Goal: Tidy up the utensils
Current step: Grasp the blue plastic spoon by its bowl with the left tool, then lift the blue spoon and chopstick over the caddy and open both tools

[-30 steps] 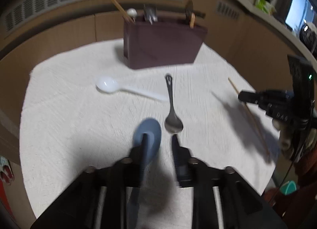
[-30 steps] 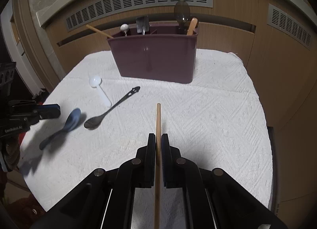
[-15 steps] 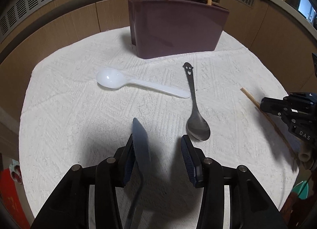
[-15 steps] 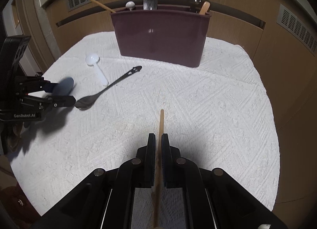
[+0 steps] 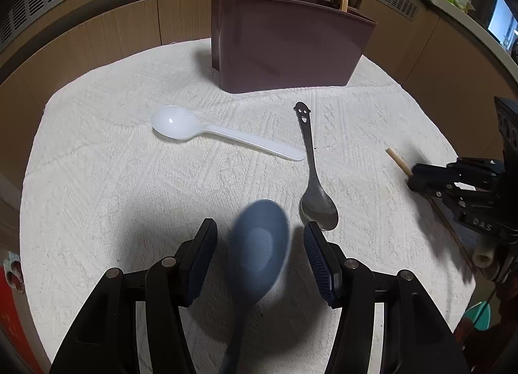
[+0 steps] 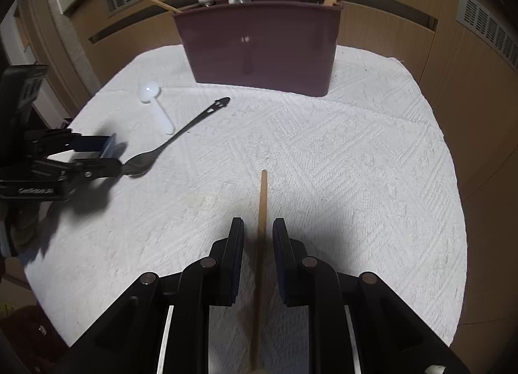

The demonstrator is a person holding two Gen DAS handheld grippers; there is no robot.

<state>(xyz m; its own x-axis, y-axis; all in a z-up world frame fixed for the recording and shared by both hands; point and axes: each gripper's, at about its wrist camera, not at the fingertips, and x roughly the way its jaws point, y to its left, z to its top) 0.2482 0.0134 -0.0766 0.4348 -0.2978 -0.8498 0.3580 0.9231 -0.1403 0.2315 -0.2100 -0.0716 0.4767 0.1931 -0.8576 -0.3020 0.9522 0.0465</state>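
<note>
My left gripper (image 5: 259,225) is opening just above the white cloth. A blue spoon (image 5: 259,251), blurred, lies loose between its jaws, bowl forward, clear of both pads. My right gripper (image 6: 258,222) is opening too. A wooden chopstick (image 6: 263,192) runs between its jaws and no pad presses on it. A metal spoon (image 5: 312,173) with a smiley handle and a white plastic spoon (image 5: 207,131) lie on the cloth ahead. The maroon utensil holder (image 5: 285,47) stands at the back with several utensils in it.
The white textured cloth (image 5: 113,147) covers the round table. Wooden cabinet fronts with vent grilles curve behind the holder (image 6: 262,50). In the right wrist view the left gripper (image 6: 111,154) sits at the left, next to the metal spoon (image 6: 181,137).
Both pairs of jaws have spread apart. The blue spoon has come off the left pad and turned bowl-up. The chopstick, clamped before, now has gaps on both sides. Both grippers sank toward the cloth.
</note>
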